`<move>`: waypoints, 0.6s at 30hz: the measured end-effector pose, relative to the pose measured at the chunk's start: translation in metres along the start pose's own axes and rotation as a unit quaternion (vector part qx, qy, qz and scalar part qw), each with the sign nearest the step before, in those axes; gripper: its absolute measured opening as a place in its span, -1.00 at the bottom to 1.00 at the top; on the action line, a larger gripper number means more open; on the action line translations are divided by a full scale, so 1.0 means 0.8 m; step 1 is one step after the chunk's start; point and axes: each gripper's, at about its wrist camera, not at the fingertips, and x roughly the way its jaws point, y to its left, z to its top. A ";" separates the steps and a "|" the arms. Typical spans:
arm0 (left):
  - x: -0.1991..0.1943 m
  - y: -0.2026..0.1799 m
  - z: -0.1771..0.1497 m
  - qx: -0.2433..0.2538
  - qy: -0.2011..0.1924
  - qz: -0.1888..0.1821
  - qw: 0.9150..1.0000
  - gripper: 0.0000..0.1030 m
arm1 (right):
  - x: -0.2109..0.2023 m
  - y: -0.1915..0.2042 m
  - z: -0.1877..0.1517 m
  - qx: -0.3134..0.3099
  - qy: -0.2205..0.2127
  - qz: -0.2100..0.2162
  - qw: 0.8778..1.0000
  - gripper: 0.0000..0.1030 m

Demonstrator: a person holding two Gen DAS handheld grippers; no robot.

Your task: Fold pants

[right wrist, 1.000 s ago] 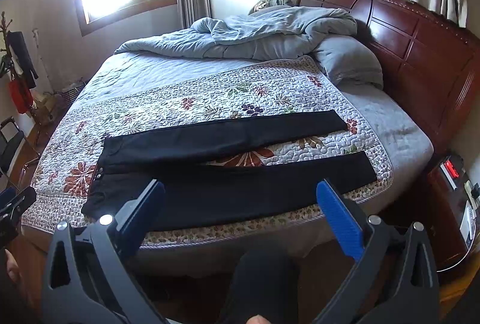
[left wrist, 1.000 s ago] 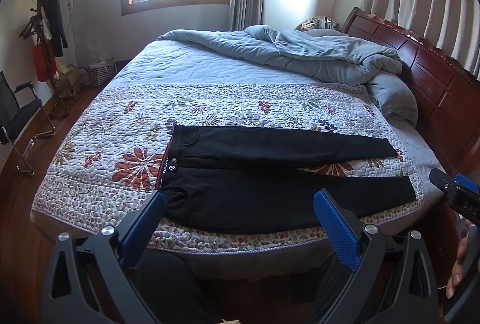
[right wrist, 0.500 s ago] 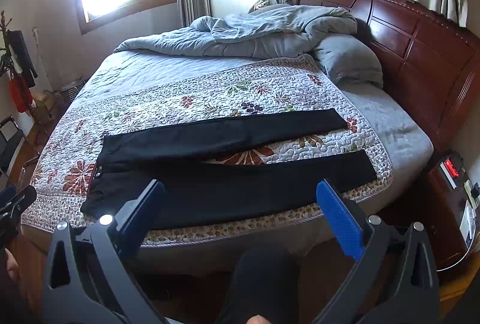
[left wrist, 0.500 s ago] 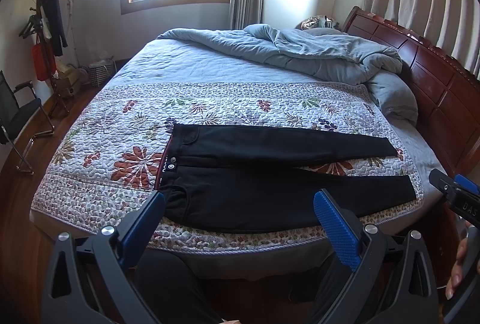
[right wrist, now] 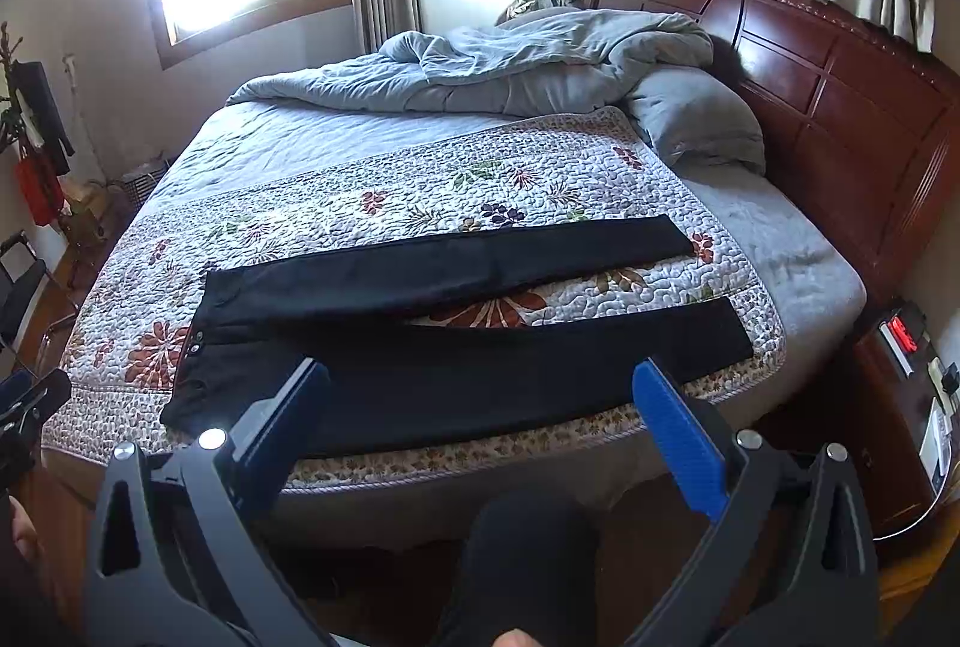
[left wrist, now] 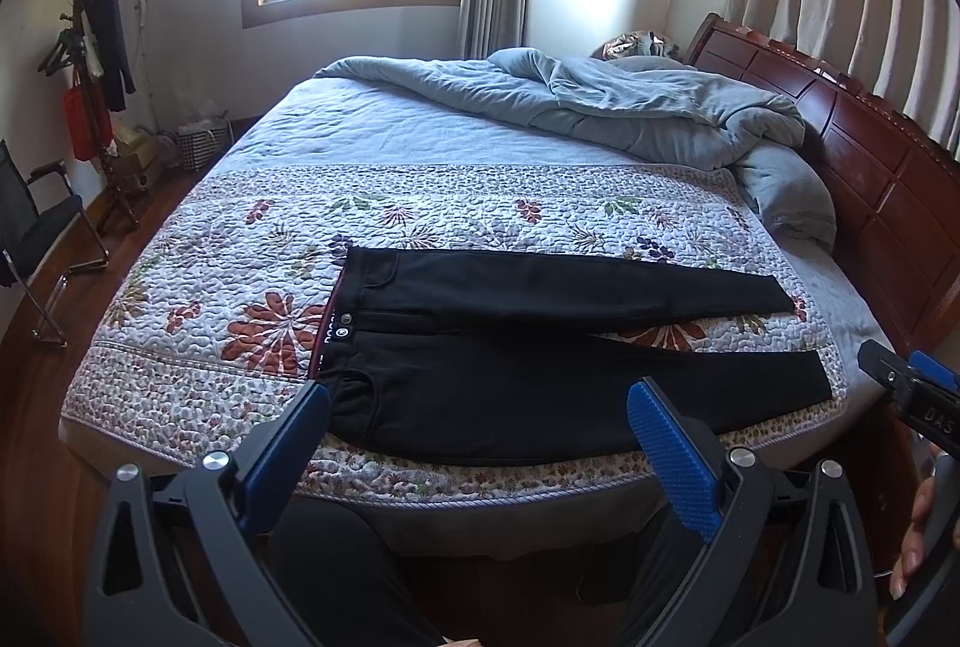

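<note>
With the black pants (left wrist: 540,347) lying flat and unfolded on the bed's quilt (left wrist: 240,239), both the left gripper (left wrist: 480,425) and right gripper (right wrist: 480,407) hang back, jaws wide apart and empty, so I'd pinch waistband and hem together before lifting one leg over.

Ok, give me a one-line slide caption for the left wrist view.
Open left gripper poised before black pants laid flat, legs apart, on a floral quilt.

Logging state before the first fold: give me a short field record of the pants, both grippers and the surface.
pants: black, flat, unfolded, legs spread apart, waistband toward the left
surface: floral quilt on the bed
left gripper: open, empty, held off the near bed edge
right gripper: open, empty, also short of the pants
fold progress: none yet
</note>
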 end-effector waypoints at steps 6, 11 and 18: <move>0.001 0.000 0.000 0.000 0.001 0.000 1.000 0.93 | 0.001 0.001 0.000 0.000 0.000 0.000 1.000 0.95; 0.000 0.000 -0.001 0.000 0.001 0.000 1.000 0.93 | 0.002 0.002 -0.001 0.000 0.001 0.000 1.000 0.95; 0.001 0.000 -0.001 0.000 0.003 0.001 1.000 0.93 | 0.004 0.001 -0.002 0.001 0.004 0.000 1.000 0.95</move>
